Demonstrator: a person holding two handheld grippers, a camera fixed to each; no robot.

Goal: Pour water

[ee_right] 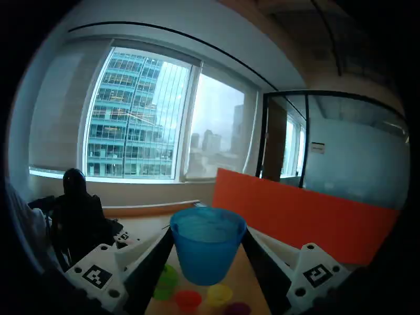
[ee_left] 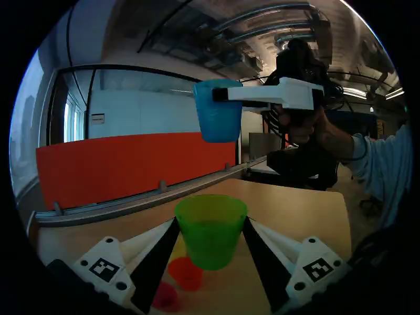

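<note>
In the left gripper view my left gripper (ee_left: 211, 239) is shut on a translucent green cup (ee_left: 211, 228), held upright above the wooden table (ee_left: 294, 205). Higher up, the right gripper (ee_left: 223, 97) holds a blue cup (ee_left: 217, 110) upright, a hand (ee_left: 307, 126) behind it. In the right gripper view my right gripper (ee_right: 208, 254) is shut on that blue cup (ee_right: 207, 249), upright, with liquid inside. Below it the green cup (ee_right: 167, 281) and the left gripper (ee_right: 123, 239) show at lower left.
Small red (ee_left: 185, 272), pink (ee_left: 165, 295) and yellow (ee_left: 179, 249) cups stand on the table under the green cup; the right gripper view shows red (ee_right: 187, 300), yellow (ee_right: 219, 294) and purple (ee_right: 237, 308) ones. An orange partition (ee_left: 131, 163) lines the table's far edge.
</note>
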